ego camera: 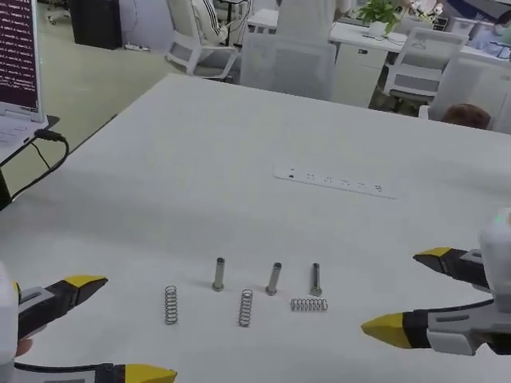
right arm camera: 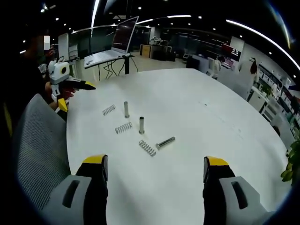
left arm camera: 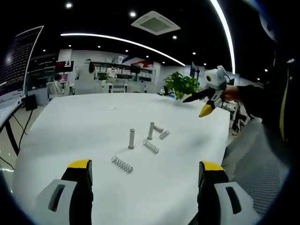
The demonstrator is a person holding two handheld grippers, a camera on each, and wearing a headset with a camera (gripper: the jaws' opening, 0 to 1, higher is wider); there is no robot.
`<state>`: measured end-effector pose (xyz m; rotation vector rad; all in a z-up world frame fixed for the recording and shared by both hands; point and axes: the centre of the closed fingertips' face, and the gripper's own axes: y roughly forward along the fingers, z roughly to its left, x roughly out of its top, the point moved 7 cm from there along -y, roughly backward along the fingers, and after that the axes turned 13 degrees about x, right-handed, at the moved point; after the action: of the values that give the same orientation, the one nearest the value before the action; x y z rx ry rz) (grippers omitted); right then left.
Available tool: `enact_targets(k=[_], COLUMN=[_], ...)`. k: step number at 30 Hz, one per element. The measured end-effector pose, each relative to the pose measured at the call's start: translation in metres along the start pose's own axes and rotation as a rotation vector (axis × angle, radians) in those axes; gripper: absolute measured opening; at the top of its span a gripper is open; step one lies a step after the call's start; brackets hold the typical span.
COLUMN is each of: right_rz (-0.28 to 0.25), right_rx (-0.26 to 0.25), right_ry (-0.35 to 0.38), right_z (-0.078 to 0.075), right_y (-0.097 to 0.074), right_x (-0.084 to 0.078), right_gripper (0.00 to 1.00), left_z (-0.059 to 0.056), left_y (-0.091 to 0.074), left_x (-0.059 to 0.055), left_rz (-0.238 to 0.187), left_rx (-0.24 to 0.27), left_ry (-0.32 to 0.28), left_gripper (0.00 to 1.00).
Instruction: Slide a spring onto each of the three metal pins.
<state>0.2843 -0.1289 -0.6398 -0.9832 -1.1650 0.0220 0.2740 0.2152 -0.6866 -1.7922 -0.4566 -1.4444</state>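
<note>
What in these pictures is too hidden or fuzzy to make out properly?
- Head view: the laptop screen is cut by the left edge, and its text is too small to read.
- Head view: the left tongs and right tongs run off the frame edges, so their handles are lost.
- Head view: the power strip has sockets too blurred to count.

The table (ego camera: 239, 144) is smooth, matt white. The pins (ego camera: 219, 274) and springs (ego camera: 171, 305) look like dull grey metal.
</note>
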Motion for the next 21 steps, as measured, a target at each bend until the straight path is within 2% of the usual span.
enact_targets(k=[8, 14, 21], right_rz=[0.004, 0.018, 0.019], right_rx=[0.010, 0.017, 0.013], right_ry=[-0.001, 0.023, 0.068], right_z=[-0.014, -0.023, -0.035], right_y=[0.017, 0.035, 0.047], right_x=[0.006, 0.008, 0.013], right_gripper=[0.81, 0.77, 0.71], left_z=[-0.002, -0.006, -0.008], left_y=[0.000, 0.004, 0.006], left_x=[0.000, 0.001, 0.001], left_rz=[0.006, 0.003, 0.003], left_rx=[-0.007, -0.021, -0.034], left_ry=[0.005, 0.006, 0.013], left_gripper=[0.91, 0.91, 0.90])
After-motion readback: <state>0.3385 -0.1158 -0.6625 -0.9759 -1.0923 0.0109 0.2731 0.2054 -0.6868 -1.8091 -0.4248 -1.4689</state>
